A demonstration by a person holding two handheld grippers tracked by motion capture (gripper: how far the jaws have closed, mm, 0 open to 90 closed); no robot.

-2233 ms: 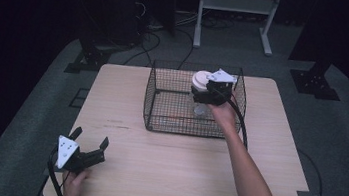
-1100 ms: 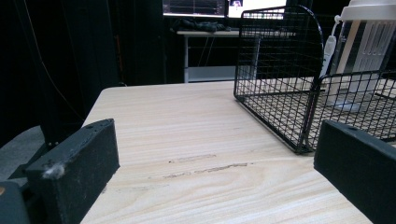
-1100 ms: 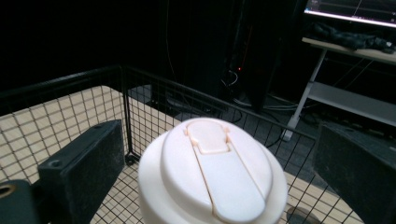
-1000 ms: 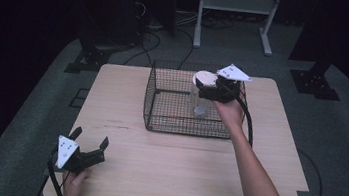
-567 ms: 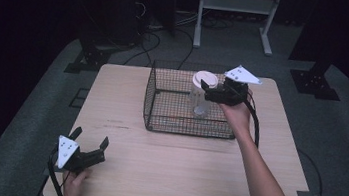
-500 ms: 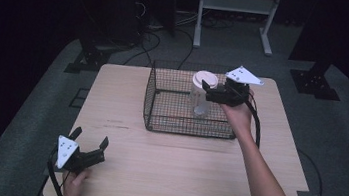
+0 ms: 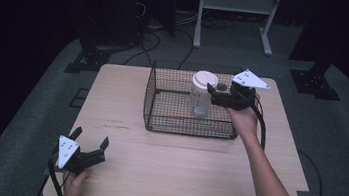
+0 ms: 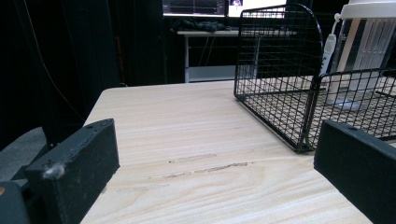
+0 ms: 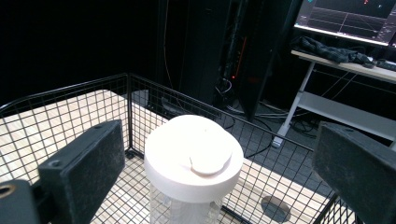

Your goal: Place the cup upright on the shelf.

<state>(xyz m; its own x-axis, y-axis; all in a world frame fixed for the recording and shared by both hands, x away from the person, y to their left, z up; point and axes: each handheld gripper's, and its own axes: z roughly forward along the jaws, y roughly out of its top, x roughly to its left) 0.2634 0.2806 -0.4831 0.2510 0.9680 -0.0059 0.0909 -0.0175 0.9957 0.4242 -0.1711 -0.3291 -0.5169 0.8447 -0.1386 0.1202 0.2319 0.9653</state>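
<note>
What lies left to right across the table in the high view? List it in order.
Left gripper at the near left corner → wire basket → clear container with a white lid standing inside it → right gripper, jaws open beside the container.

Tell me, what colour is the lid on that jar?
White lid, clearest in the right gripper view.

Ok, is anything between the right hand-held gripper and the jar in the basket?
Nothing visible. The right hand-held gripper is open, its jaws either side of the jar, which stands upright inside the wire basket; no basket wire crosses between them.
</note>
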